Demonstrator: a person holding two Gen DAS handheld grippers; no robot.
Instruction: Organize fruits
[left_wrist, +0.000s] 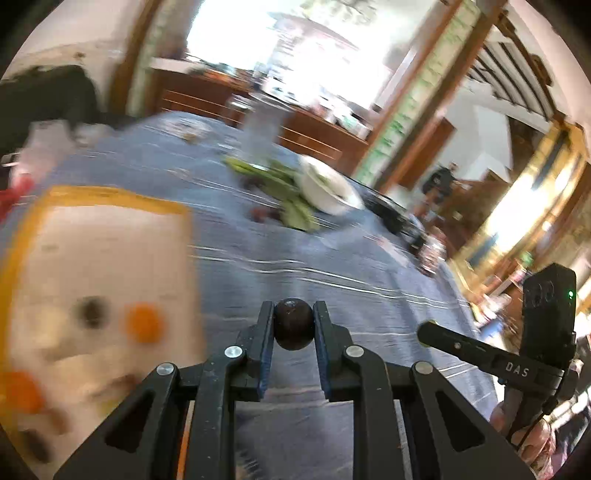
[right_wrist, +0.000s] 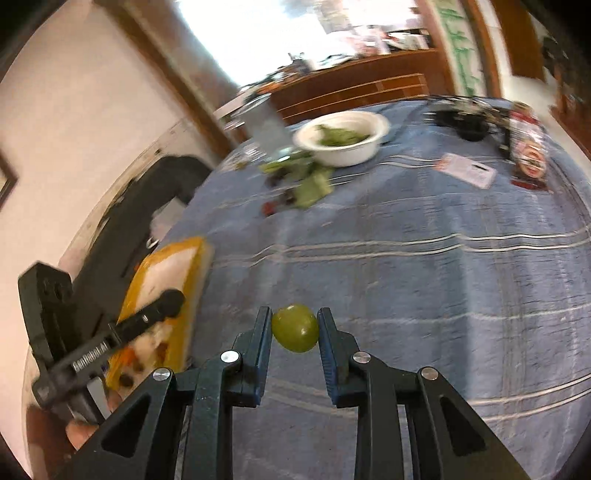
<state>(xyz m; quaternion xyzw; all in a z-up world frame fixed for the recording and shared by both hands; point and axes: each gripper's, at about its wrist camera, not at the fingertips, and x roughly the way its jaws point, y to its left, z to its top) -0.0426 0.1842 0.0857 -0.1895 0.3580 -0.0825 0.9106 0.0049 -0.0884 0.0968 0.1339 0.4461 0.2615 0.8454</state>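
Both grippers are loaded and held above the blue striped table (right_wrist: 424, 229). The left gripper (left_wrist: 293, 325) has its jaws closed to a narrow gap on a dark grape (left_wrist: 293, 324); the right gripper (right_wrist: 294, 328) pinches a green grape (right_wrist: 295, 328) the same way. The orange-rimmed tray (left_wrist: 107, 254) at the table's near left edge already carries a few blurred fruit pieces. More dark fruit (right_wrist: 284, 199) lies loose among leaves beside the white bowl (right_wrist: 343, 138) toward the far edge, so sorting looks partly done, with these two grapes and that scatter left.
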